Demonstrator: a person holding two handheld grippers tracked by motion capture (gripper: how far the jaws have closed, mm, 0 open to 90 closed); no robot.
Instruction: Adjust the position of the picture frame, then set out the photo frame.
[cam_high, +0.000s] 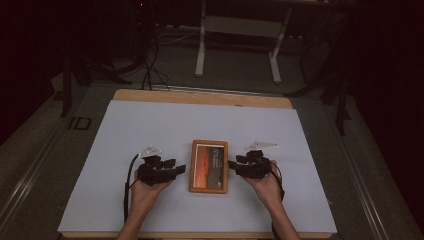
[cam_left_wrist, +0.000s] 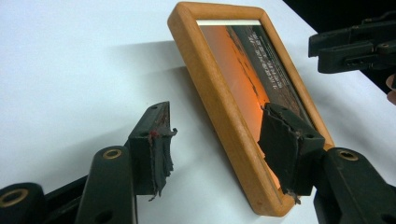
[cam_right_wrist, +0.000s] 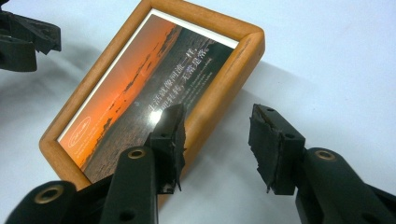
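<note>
On the pale sheet covering the bench (cam_high: 150, 130), a small picture frame (cam_high: 209, 166) of orange-brown wood lay flat on its back, a sunset print with lines of script facing up, nearer the person's edge than the far one. A person's two hands came in from below, one on either long side of it. The left hand-held gripper (cam_high: 181, 168) stood released, its jaws wide; in the left gripper view one jaw hung over the glass and the other over the bare sheet, so that the near rail of the frame sat between them without either pad pressing on it. The right hand-held gripper (cam_high: 232, 164) was released too, straddling the opposite rail in the same loose way, one jaw above the print and one beyond the wood. Neither seemed to me to have any hold yet. The rubber pads (cam_left_wrist: 161, 154) looked torn and ragged, and I thought that was the weak point: closing on a rounded, smooth rail, they might slip off. If one side bit before the other, the frame could skate across the sheet or tip and drop back on its glass.
</note>
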